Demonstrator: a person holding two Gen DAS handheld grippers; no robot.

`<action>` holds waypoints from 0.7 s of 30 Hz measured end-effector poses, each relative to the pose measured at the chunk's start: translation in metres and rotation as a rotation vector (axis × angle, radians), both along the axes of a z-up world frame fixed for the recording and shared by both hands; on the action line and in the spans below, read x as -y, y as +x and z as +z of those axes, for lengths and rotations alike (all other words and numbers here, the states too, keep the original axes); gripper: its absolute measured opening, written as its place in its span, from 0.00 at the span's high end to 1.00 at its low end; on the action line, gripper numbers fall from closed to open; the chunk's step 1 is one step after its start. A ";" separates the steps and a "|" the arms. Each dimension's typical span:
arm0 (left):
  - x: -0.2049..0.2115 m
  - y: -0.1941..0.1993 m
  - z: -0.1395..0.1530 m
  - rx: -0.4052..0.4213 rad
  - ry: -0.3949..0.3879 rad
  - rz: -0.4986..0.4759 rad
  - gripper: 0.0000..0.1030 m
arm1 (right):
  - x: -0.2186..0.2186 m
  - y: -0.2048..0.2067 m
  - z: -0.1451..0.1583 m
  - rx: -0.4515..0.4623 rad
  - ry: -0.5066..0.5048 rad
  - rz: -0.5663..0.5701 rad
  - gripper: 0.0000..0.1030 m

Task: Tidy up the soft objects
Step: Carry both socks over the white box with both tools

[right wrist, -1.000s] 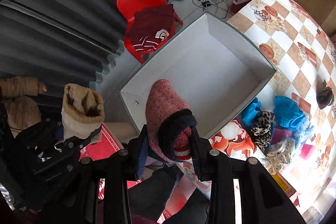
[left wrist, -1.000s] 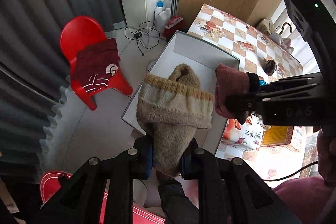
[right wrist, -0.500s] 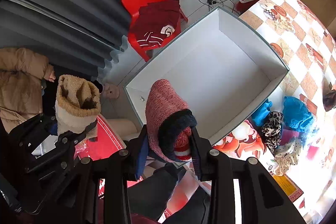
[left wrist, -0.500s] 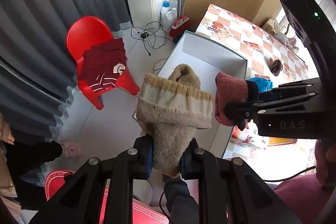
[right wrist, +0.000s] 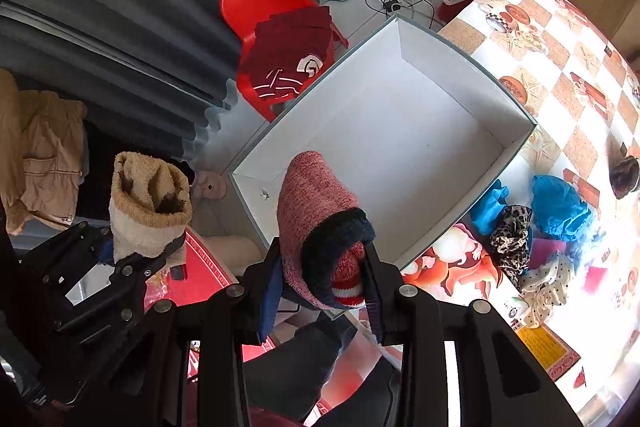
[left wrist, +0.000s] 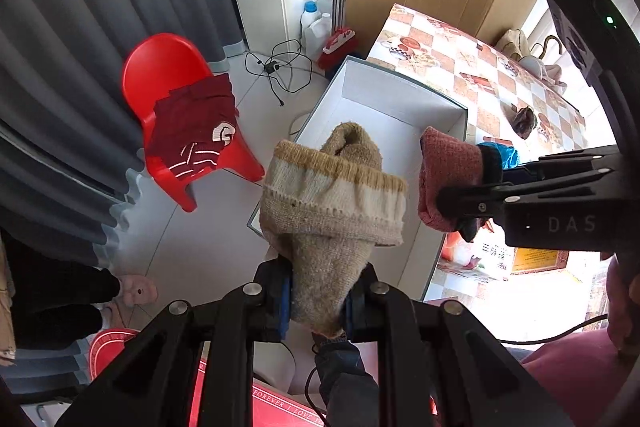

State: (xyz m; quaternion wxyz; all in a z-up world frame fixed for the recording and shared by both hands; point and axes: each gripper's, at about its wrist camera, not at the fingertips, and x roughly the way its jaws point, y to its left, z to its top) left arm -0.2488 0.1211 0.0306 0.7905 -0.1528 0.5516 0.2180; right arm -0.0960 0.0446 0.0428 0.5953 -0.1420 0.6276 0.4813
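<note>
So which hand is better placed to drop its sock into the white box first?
Probably the right. The right gripper holds the red sock directly over the box's open floor. The left gripper holds the beige sock nearer the box's edge, partly over the room floor.

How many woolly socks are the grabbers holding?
2. A beige knitted sock is pinched in the left gripper; a pink knitted sock with a dark cuff is in the right gripper. Both hang over the white box.
</note>
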 end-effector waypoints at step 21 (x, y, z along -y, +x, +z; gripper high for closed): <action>-0.020 0.034 -0.064 -0.140 -0.112 -0.034 0.79 | 0.009 0.027 -0.028 -0.021 -0.048 -0.117 0.64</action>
